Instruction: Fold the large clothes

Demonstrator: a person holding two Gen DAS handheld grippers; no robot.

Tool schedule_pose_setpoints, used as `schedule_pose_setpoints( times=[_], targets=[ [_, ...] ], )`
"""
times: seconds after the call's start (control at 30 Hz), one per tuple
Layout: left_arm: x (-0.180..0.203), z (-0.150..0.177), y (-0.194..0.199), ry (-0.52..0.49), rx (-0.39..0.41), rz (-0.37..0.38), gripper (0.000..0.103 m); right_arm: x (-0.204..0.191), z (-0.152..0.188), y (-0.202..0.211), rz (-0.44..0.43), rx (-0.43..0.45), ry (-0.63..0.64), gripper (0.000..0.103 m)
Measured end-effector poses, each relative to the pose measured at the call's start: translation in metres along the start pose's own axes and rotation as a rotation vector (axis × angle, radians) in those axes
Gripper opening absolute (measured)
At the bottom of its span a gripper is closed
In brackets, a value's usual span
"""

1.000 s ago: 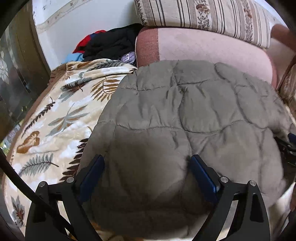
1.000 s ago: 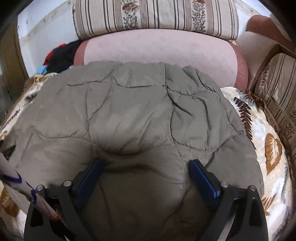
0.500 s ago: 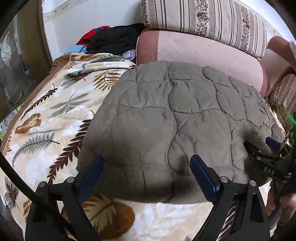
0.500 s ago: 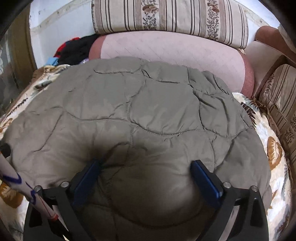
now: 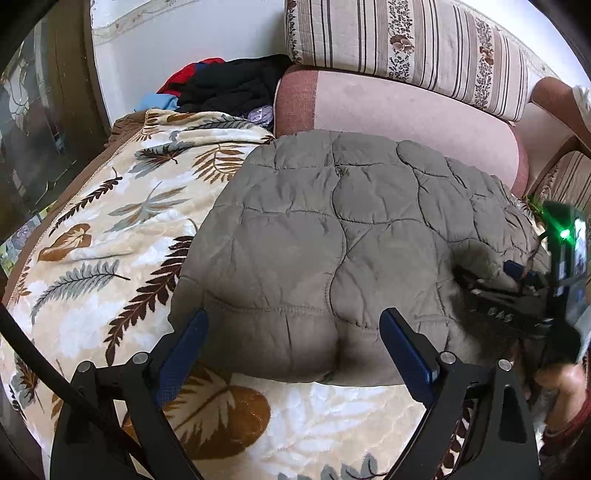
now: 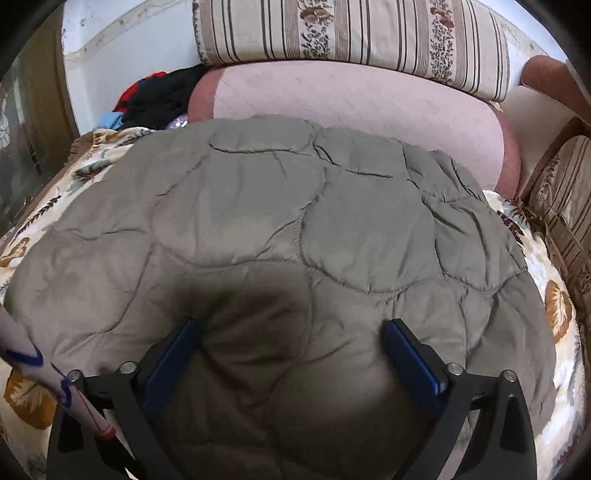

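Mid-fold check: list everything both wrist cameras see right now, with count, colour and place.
Quilted padded jacket: one, grey-olive, folded on the blanket.
Leaf-print fleece blanket: one, cream with brown and grey leaves, under the jacket.
Bolster cushion: one, pink, behind the jacket.
Striped floral cushion: one, beige, above the bolster.
Clothes pile: one, black, red and blue, far left corner.
Left gripper: open, at the jacket's near edge.
Right gripper: open, over the jacket.
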State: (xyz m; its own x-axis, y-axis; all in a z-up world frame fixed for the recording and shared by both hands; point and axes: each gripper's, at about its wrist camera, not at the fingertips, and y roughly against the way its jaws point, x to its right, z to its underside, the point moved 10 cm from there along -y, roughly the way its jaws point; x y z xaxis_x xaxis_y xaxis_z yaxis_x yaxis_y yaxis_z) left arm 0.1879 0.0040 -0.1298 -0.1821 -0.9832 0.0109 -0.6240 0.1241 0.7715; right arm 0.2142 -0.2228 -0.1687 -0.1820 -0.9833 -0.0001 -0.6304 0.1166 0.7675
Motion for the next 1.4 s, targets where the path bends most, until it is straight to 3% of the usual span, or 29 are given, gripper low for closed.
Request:
schedule_pose_setpoints(
  times=[0.13, 0.3, 0.4, 0.7, 0.93, 1.13, 1.4],
  targets=[
    [-0.014, 0.003, -0.005, 0.026, -0.008, -0.02, 0.094, 0.018, -0.003, 0.023, -0.003, 0.032, -0.041, 0.101],
    [-0.052, 0.012, -0.036, 0.064, -0.057, -0.093, 0.094, 0.078, 0.02, 0.042, 0.096, 0.056, -0.109, 0.101],
    [-0.061, 0.019, -0.053, 0.109, -0.108, -0.036, 0.095, 0.121, 0.044, 0.035, 0.131, 0.001, -0.179, 0.101],
    [-0.061, 0.018, -0.005, 0.077, -0.004, -0.085, 0.095, 0.16, 0.081, 0.08, 0.181, -0.011, -0.263, 0.1],
    [-0.033, 0.035, 0.038, 0.035, 0.055, -0.083, 0.095, 0.171, 0.16, 0.131, 0.269, -0.087, -0.346, 0.1],
    [0.008, 0.059, 0.057, -0.022, 0.028, -0.054, 0.095, 0.18, 0.185, 0.182, 0.227, -0.014, -0.325, 0.1],
    [0.066, 0.081, 0.068, -0.142, -0.014, -0.047, 0.095, 0.235, 0.229, 0.217, 0.317, 0.006, -0.394, 0.1]
  ],
)
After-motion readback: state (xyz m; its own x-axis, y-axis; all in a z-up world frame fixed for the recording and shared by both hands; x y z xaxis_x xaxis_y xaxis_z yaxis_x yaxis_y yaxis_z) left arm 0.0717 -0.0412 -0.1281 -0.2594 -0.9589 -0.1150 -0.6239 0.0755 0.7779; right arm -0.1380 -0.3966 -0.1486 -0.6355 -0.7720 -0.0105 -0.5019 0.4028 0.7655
